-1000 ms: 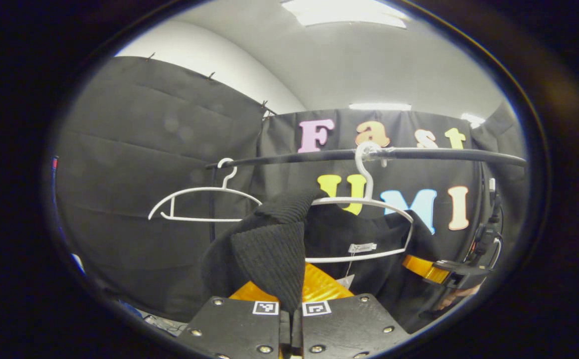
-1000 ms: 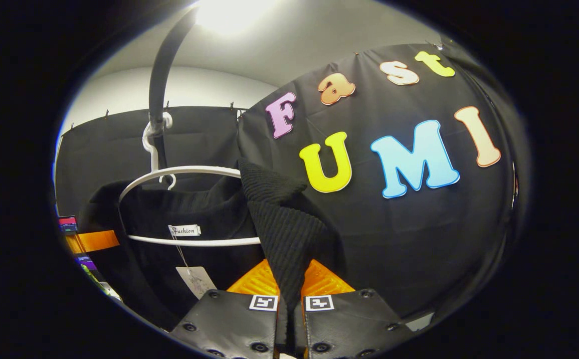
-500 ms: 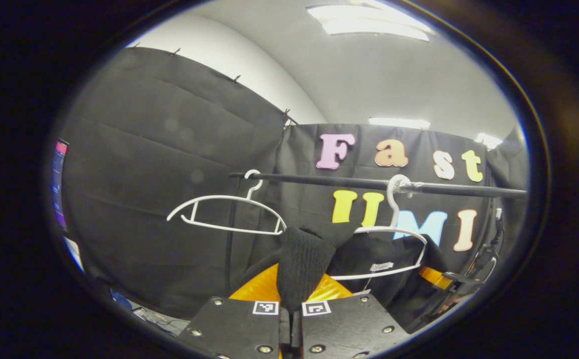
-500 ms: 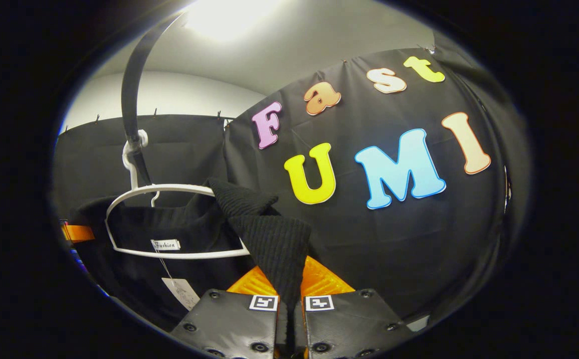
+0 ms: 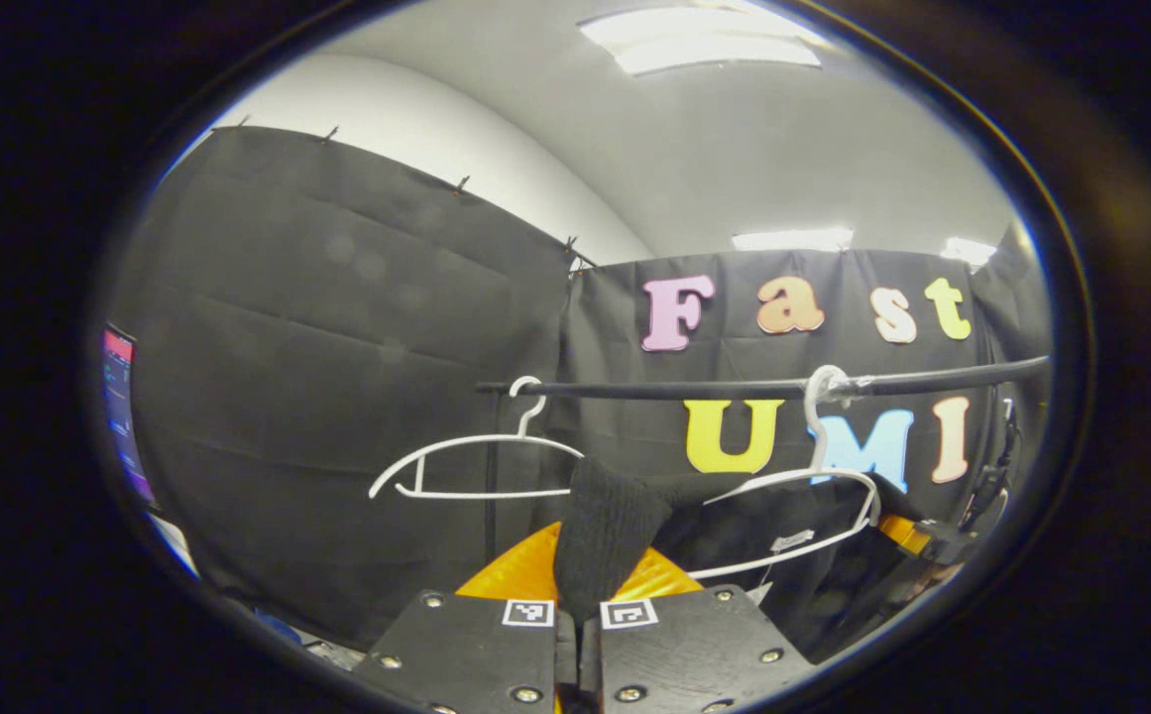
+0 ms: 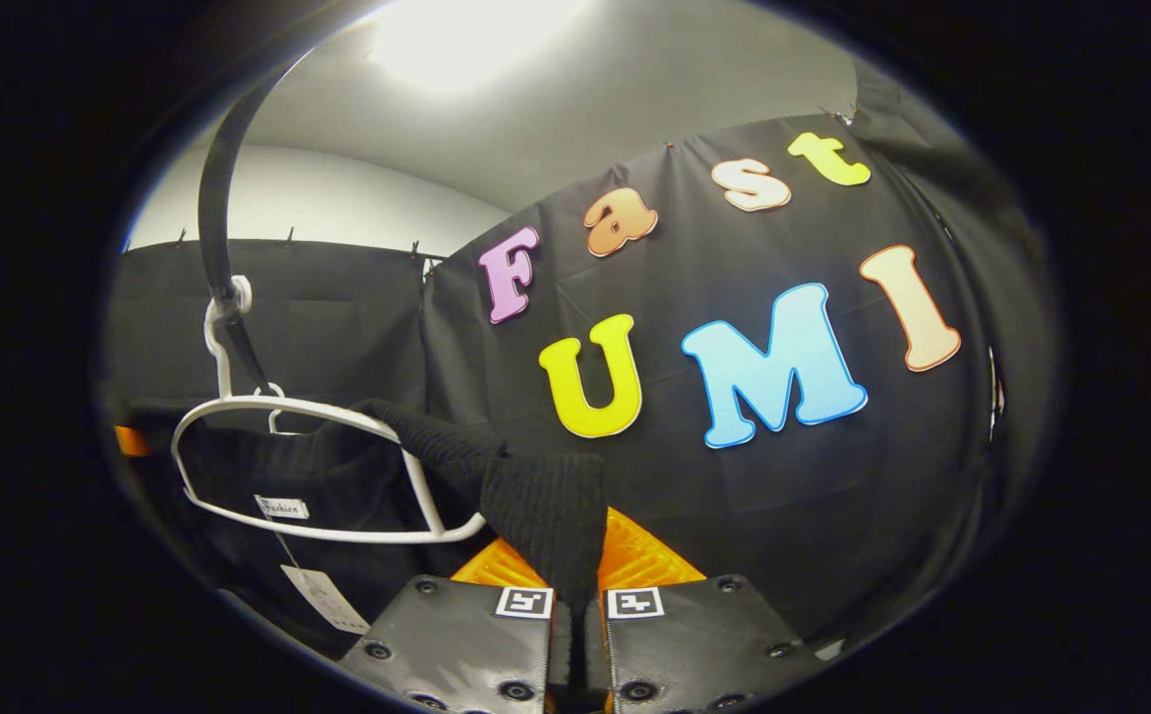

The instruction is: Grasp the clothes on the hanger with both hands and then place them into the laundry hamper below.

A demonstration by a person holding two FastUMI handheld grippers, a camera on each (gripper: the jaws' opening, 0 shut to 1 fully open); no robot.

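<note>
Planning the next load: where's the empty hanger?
In the left gripper view, the bare white hanger hangs on the black rail, left of the hanger carrying the black sweater.

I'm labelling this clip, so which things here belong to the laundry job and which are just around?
Part of the job:
- black knit garment
- white hanger it hangs on
- left hand-held gripper, shut on the knit
- right hand-held gripper, shut on the knit

Just around:
- bare white hanger
- black rail
- ceiling lights

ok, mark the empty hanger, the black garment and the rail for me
empty hanger [image 5: 481,466]: left gripper view, on its white shoulder arch.
black garment [image 6: 545,506]: right gripper view, on the ribbed knit fold above the fingers.
rail [image 5: 674,389]: left gripper view, on the black bar between the hooks.
</note>
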